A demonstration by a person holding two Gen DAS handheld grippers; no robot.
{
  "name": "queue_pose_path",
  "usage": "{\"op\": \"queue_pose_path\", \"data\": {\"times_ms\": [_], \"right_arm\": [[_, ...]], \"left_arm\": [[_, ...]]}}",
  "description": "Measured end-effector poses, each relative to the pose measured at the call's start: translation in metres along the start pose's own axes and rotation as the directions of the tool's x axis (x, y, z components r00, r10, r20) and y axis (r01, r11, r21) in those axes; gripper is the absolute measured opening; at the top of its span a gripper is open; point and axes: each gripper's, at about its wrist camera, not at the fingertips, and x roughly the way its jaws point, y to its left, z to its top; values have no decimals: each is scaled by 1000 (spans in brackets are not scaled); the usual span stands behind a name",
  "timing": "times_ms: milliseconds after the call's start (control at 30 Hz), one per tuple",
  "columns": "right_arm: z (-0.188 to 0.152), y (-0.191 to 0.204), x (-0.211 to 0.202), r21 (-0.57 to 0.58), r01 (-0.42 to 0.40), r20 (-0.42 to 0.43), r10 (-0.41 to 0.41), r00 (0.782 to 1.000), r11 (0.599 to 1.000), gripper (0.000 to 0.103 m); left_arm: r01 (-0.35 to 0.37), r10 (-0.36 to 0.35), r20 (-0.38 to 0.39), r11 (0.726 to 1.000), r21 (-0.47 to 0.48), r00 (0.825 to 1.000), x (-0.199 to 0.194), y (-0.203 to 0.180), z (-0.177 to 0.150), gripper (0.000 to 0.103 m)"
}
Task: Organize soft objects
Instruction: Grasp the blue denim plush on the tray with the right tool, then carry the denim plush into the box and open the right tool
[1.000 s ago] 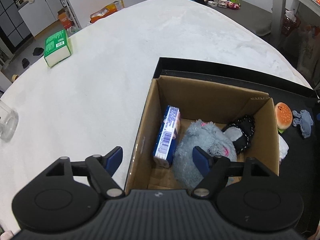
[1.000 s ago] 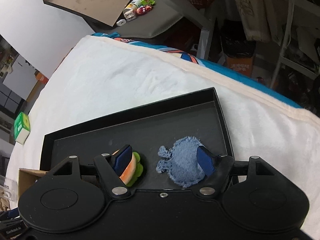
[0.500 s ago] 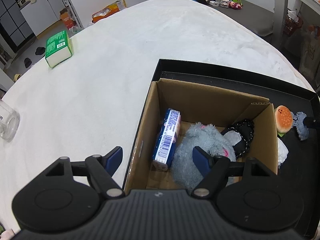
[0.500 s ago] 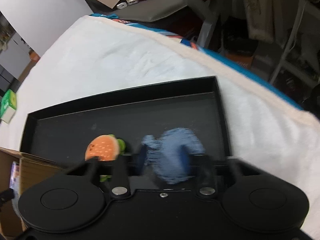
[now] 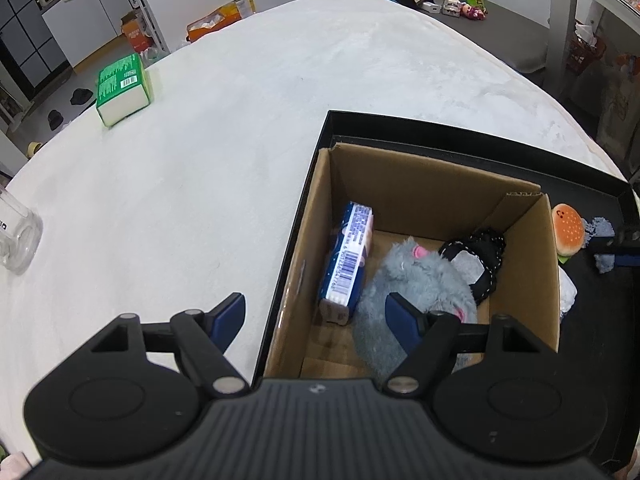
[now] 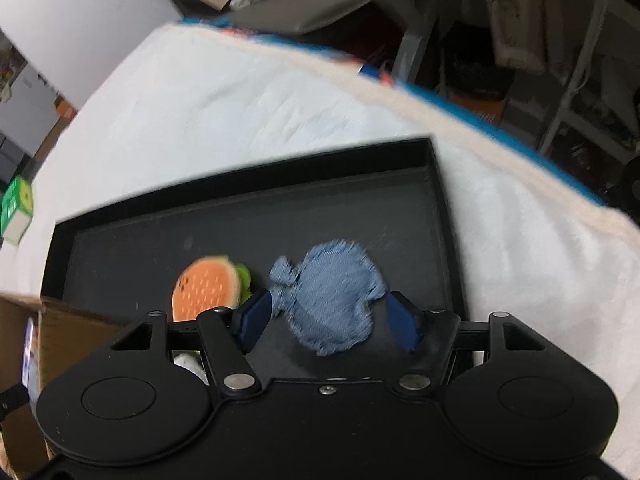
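A cardboard box stands in a black tray. Inside lie a grey plush mouse, a blue tissue pack and a black-and-grey soft item. My left gripper is open and empty, straddling the box's near-left wall. A burger plush and a blue denim fish lie on the tray floor. My right gripper is open, its fingers either side of the denim fish. The burger and the fish also show in the left wrist view.
A green-and-white pack lies far left on the white cloth. A clear jar is at the left edge. A white soft item lies beside the box in the tray. Shelves and clutter stand beyond the table.
My right gripper has shifted right, from straddling both toys to the denim fish alone, and the burger plush now lies left of it. My left gripper has barely moved.
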Motion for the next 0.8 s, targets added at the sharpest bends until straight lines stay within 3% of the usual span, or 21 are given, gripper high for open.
{"op": "queue_pose_path", "data": {"times_ms": [67,133,200,233,800], "right_arm": [[-4,6,6,-44,26,-4,-27,1000,999,60],[-6,14,6,-105,56,17,-55,998,993,39],[-6,12,4,-89,40,20,-39,999,995,34],[-5,11,3,-84,32,17,-30,999,996,23],[-5,13,-45,-42,-98,117,102,988,994,23]], "left_arm": [[7,-7,-1,1000,-1,1000,0,1,-1,76],[11,-11,2,1000,0,1000,-1,2,-3,76],[16,-16,2,1000,-5,1000,-1,4,-4,76],[18,-18,2,1000,-7,1000,-1,5,-4,75],[46,-45,27,998,-43,999,-16,27,-11,75]]}}
